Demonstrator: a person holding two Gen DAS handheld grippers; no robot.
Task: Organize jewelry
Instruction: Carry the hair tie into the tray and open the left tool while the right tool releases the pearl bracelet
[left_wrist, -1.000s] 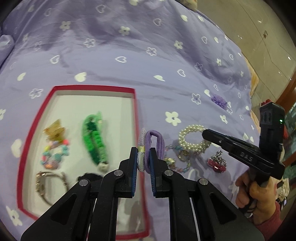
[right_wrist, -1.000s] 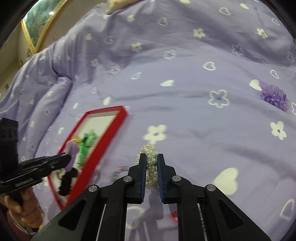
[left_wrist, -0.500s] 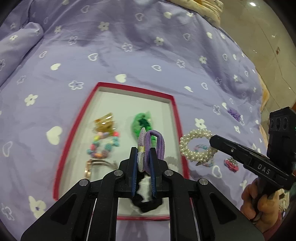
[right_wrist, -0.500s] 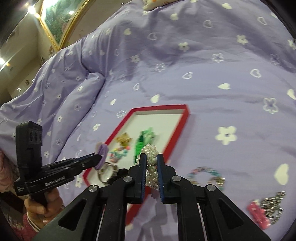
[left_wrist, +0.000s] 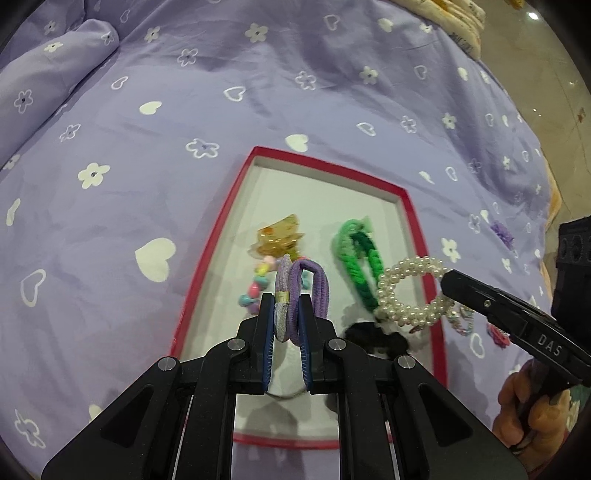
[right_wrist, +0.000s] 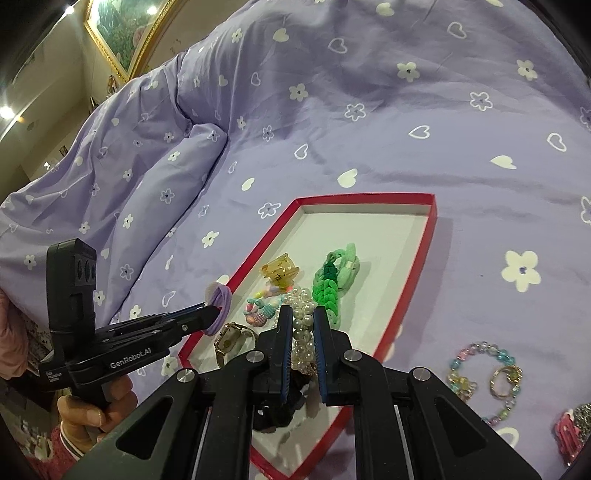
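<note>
My left gripper (left_wrist: 287, 314) is shut on two purple hair ties (left_wrist: 308, 288), held above the red-rimmed white tray (left_wrist: 410, 206). My right gripper (right_wrist: 303, 325) is shut on a pearl bracelet (right_wrist: 303, 306), over the tray's near right part. In the left wrist view the pearl bracelet (left_wrist: 410, 291) hangs from the right gripper (left_wrist: 448, 282) by the tray's right rim. The tray (right_wrist: 430, 210) holds a green braided band (right_wrist: 328, 280), an amber clip (right_wrist: 279, 273), a pastel bead bracelet (right_wrist: 258, 310), a watch (right_wrist: 231, 338) and a black scrunchie (left_wrist: 373, 334).
The tray lies on a purple bedspread (left_wrist: 184, 110) with white hearts and flowers. Right of it lie a pastel bead bracelet (right_wrist: 476, 376), a ring (right_wrist: 504, 378) and a pink clip (right_wrist: 569, 434). A purple flower (left_wrist: 502, 232) sits farther off. A hand (right_wrist: 96, 402) grips each handle.
Both grippers have carried their loads leftward from beside the tray to over it. The tray now sits centred under them, and the loose jewelry has slid to the right.
</note>
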